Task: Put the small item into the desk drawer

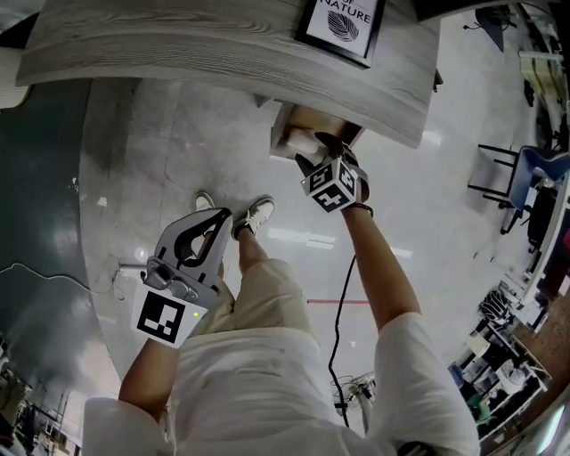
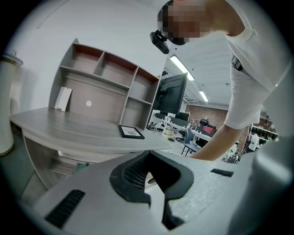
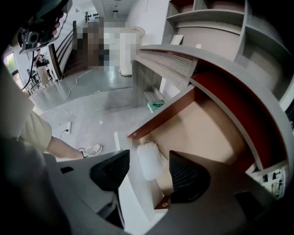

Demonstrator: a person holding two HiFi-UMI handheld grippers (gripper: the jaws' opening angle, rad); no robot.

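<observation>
The small item [image 3: 148, 160], a white, cloudy little bottle, lies on its side inside the open desk drawer [image 3: 202, 124], against the drawer's white front panel [image 3: 133, 193]. My right gripper [image 3: 149, 158] hangs just above it, pointing steeply down, jaws open, with the pads apart from the item on both sides. From the head view, the right gripper [image 1: 319, 142] sits over the drawer [image 1: 307, 120] with the item [image 1: 301, 141] beneath it. My left gripper [image 1: 217, 216] is held low at the left, far from the drawer, shut and empty. Its joined tips [image 2: 149, 156] point toward the desk.
The grey wooden desk [image 1: 178, 44] carries a framed picture [image 1: 343, 27] and a shelf unit [image 2: 105, 82]. The person's shoes [image 1: 254, 214] stand on the pale floor in front of the drawer. A blue chair [image 1: 534, 174] and cluttered shelves are at the right.
</observation>
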